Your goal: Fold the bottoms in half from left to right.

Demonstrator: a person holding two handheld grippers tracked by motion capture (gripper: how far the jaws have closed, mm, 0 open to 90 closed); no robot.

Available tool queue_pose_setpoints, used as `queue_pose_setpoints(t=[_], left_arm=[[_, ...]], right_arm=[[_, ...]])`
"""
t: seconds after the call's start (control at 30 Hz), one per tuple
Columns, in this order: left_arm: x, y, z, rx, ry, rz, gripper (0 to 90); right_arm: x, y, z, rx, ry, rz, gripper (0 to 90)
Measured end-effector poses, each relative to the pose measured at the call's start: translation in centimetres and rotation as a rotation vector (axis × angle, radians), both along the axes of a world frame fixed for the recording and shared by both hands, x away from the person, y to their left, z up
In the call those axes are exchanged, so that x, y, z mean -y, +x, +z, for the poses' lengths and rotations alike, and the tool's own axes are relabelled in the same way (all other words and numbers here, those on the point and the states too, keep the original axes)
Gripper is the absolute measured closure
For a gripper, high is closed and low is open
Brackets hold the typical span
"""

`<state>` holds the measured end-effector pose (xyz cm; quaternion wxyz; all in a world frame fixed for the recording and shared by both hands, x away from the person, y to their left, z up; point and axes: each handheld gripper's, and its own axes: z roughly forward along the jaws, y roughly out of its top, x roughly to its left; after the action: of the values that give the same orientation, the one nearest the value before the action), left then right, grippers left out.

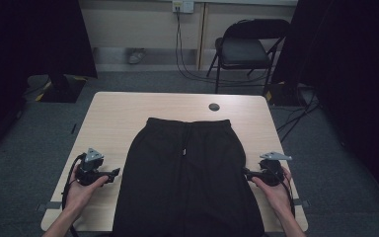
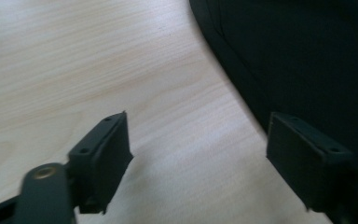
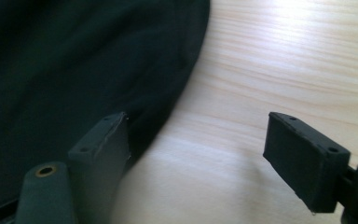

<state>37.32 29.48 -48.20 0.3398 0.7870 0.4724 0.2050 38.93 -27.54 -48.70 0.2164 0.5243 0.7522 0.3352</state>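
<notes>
Black trousers (image 1: 187,173) lie flat on the light wooden table (image 1: 118,108), waistband toward the far side, legs running off the near edge. A white drawstring tip (image 1: 183,152) shows at the middle. My left gripper (image 1: 114,174) sits at the garment's left side, open, its jaws straddling the cloth's edge (image 2: 242,84) with bare wood between them. My right gripper (image 1: 246,173) sits at the right side, open too, one jaw over the black fabric (image 3: 74,70) and the other over wood (image 3: 284,70). Neither holds anything.
A small dark round grommet (image 1: 214,106) is set in the table near its far edge. Beyond the table stand a black folding chair (image 1: 246,49) and trailing cables (image 1: 187,69) on the grey floor. Dark curtains (image 1: 34,34) hang at both sides.
</notes>
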Motion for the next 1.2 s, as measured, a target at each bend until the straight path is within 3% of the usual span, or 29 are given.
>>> queue_pose_setpoints(t=[0.1, 0.13, 0.2, 0.23, 0.3, 0.37, 0.4, 0.43, 0.47, 0.6, 0.63, 0.67, 0.7, 0.73, 0.77, 0.8, 0.83, 0.9, 0.97, 1.07, 1.13, 1.17, 1.2], left_arm=[[0.0, -0.5, 0.6, 0.02, -0.018, -0.011, 26.4], [0.3, -0.7, 0.9, 0.006, -0.033, -0.04, 27.6], [0.4, -0.8, 1.1, -0.003, -0.045, -0.046, 32.6], [0.8, -1.0, 1.5, -0.01, -0.087, -0.056, 34.4], [1.4, -1.2, 2.1, -0.013, -0.123, -0.083, 38.8], [2.3, -1.3, 2.8, 0.026, -0.095, -0.087, 40.0], [2.3, -1.3, 2.8, 0.026, -0.095, -0.087, 40.2], [3.1, -1.0, 3.5, 0.04, -0.091, -0.125, 41.8], [3.1, -1.0, 3.5, 0.04, -0.091, -0.125, 43.7], [5.5, 1.0, 4.9, 0.039, -0.115, -0.196, 47.9], [5.5, 1.0, 4.9, 0.039, -0.115, -0.196, 48.1], [6.1, 1.5, 5.0, 0.022, -0.119, -0.208, 48.1], [7.0, 2.4, 4.8, 0.025, -0.089, -0.229, 49.8], [7.0, 2.4, 4.8, 0.025, -0.089, -0.229, 50.7], [7.8, 3.2, 4.1, 0.003, -0.077, -0.263, 52.7], [7.8, 3.2, 4.1, 0.003, -0.077, -0.263, 55.0], [8.2, 3.8, 3.2, -0.017, -0.079, -0.284, 58.5], [8.3, 3.9, 2.2, -0.033, -0.062, -0.283, 64.0], [8.5, 3.7, 1.6, -0.064, -0.059, -0.312, 69.0], [8.5, 3.5, 0.9, -0.068, -0.052, -0.322, 72.8], [8.5, 3.5, 0.6, -0.082, -0.052, -0.316, 73.4], [8.3, 3.7, 0.1, -0.091, -0.027, -0.304, 73.1], [8.4, 3.7, -0.3, -0.103, -0.016, -0.293, 72.0]], right_arm=[[-0.8, -0.7, 1.0, 0.009, 0.026, 0.035, 22.9], [-1.1, -0.9, 1.3, 0.016, 0.033, 0.046, 22.9], [-1.8, -1.4, 2.2, 0.025, 0.061, 0.092, 24.2], [-2.3, -1.8, 2.5, 0.036, 0.064, 0.108, 24.5], [-3.3, -2.4, 3.3, 0.047, 0.078, 0.141, 24.6], [-4.3, -3.0, 4.0, 0.066, 0.07, 0.178, 26.7], [-4.3, -3.0, 4.0, 0.066, 0.07, 0.178, 26.7], [-5.6, -3.5, 4.7, 0.074, 0.079, 0.223, 28.0], [-5.6, -3.5, 4.7, 0.074, 0.079, 0.223, 28.0], [-9.3, -4.3, 6.6, 0.108, 0.081, 0.343, 32.9], [-9.3, -4.3, 6.6, 0.108, 0.081, 0.343, 32.9], [-10.0, -4.4, 6.9, 0.111, 0.084, 0.363, 33.6], [-12.1, -4.5, 7.4, 0.116, 0.07, 0.423, 34.7], [-12.8, -4.6, 7.5, 0.114, 0.072, 0.443, 35.3], [-14.0, -4.6, 7.4, 0.11, 0.067, 0.478, 35.7], [-14.0, -4.6, 7.4, 0.11, 0.067, 0.478, 35.7], [-15.7, -4.6, 6.9, 0.086, 0.067, 0.528, 39.1], [-17.6, -4.6, 5.9, 0.061, 0.059, 0.588, 44.1], [-19.5, -4.9, 4.6, 0.039, 0.032, 0.639, 49.7], [-21.2, -5.1, 2.8, -0.01, 0.034, 0.684, 56.1], [-21.7, -5.3, 2.2, -0.014, 0.026, 0.7, 56.4], [-22.6, -5.7, 1.0, -0.029, -0.024, 0.723, 54.4], [-22.7, -5.7, 0.6, -0.033, -0.029, 0.724, 53.6]])
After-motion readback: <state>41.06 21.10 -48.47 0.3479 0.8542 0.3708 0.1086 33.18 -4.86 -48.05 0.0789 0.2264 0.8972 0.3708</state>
